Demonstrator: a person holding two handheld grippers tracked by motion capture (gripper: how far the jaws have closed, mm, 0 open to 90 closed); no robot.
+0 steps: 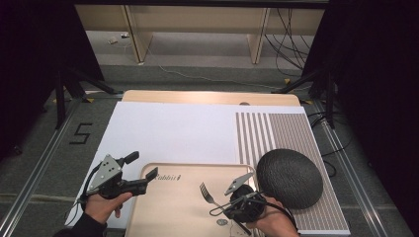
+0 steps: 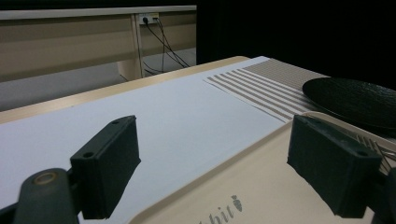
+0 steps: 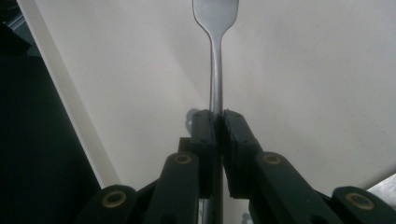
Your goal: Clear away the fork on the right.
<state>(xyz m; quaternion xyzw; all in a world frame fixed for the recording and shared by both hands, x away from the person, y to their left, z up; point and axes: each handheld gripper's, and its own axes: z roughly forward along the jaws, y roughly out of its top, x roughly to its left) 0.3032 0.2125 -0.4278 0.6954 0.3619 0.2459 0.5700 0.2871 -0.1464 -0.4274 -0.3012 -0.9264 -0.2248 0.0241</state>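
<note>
Fork (image 3: 215, 70) sits clamped by its handle in the right tool (image 3: 218, 116), poised over the beige tray (image 1: 163, 207), while the left tool (image 1: 141, 170) gapes wide at the tray's corner, likely steadying it.

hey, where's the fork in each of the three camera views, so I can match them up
High view: the fork lies low, just right of centre, over the beige tray.
Left gripper view: tines at the right edge, beside the black plate.
Right gripper view: upright at centre, clamped by the right gripper.
Shared landmark: the tray.
</note>
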